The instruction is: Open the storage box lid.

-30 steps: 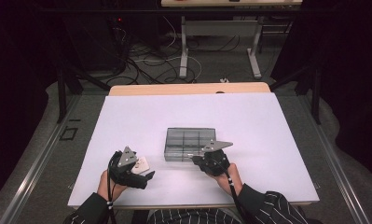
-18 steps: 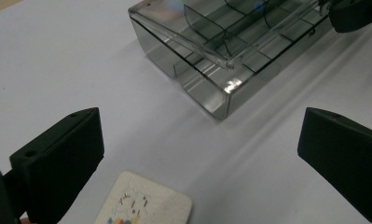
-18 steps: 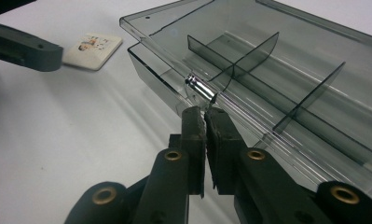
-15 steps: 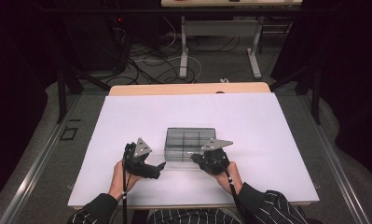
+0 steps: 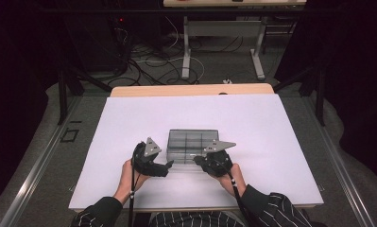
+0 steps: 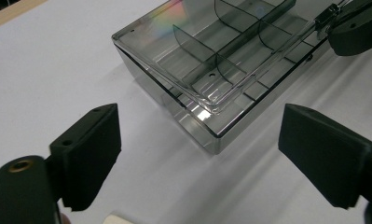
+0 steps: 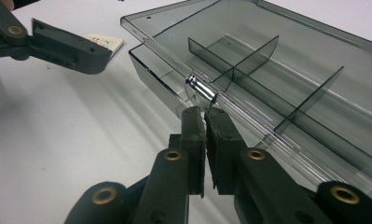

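Right tongs (image 7: pixel 205 112) pinch the smoky clear plastic divided box's (image 6: pixel 211 70) lid edge; left tongs (image 6: pixel 197 154), narrowing yet spread, face its lower-centre corner.

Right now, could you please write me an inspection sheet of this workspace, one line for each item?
Surface: white table, bare around the work; a wooden edge shows at its far side.
Job's things: clear smoky compartment box with dividers, its lid slightly raised at the front.
Clutter: a small paper label beside the box.
Grippers: left gripper open, jaws just been closing, the box corner ahead of them, nothing gripped; right gripper shut at the lid's front edge by a small metal pin.
Cables: one trails from each gripper; loose cables on the floor.
Surroundings: dark room, table legs behind.
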### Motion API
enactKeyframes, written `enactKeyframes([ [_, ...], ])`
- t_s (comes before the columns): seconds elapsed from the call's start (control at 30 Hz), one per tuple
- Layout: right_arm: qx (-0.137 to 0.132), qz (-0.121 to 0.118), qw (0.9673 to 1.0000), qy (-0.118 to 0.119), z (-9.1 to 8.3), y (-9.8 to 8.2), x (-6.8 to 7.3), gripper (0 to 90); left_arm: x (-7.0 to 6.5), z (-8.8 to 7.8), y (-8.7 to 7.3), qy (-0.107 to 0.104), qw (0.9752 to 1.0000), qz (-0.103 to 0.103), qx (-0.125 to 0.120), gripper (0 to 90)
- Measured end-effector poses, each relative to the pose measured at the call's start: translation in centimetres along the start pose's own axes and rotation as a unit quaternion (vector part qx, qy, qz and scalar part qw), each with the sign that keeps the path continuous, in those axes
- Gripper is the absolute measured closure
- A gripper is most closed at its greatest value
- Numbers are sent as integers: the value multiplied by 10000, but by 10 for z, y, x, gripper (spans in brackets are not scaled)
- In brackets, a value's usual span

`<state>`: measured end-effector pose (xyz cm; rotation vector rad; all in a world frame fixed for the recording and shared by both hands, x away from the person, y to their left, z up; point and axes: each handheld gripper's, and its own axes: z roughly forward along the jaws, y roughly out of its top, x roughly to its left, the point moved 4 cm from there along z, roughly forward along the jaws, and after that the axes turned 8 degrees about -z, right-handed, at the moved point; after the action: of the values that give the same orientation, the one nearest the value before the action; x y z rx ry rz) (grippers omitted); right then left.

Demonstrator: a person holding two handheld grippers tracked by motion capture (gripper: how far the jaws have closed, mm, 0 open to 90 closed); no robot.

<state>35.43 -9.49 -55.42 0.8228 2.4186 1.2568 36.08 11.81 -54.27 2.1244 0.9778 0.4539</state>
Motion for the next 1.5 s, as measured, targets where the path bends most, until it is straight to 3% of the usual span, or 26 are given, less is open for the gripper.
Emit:
enactKeyframes([
  [0.13, 65, -44, 10000, 20, -3, 1, 0, 863, -2, 2, 2, 53, 10000, -53, -44, 238],
  [0.23, -101, -30, 9999, -30, -2, 3, -1, 863, -3, 2, 4, 48, 10000, -15, -57, 322],
  [0.37, -86, -36, 10000, -29, -3, 4, -1, 863, -5, 4, 6, 74, 9999, 80, -99, 399],
  [0.53, -94, -38, 9999, -34, -4, 4, -1, 863, -6, 5, 6, 79, 9999, 69, -40, 430],
  [1.07, -52, -44, 10000, -38, -9, 7, -3, 849, -6, 5, 10, 73, 9994, -4, -329, 505],
  [1.13, -159, -46, 9998, -87, -9, 7, -5, 845, -5, 4, 11, 116, 9993, 45, -364, 511],
  [1.2, -59, -23, 9999, -80, -11, 7, -6, 842, -6, 4, 11, 84, 9992, -31, -379, 518],
  [1.23, -132, -1, 9999, -112, -11, 7, -7, 838, -5, 3, 11, 110, 9991, 11, -421, 520],
  [1.5, 70, 91, 9999, -118, -21, 2, -19, 747, -5, 2, 13, 81, 9986, 2, -523, 553],
])
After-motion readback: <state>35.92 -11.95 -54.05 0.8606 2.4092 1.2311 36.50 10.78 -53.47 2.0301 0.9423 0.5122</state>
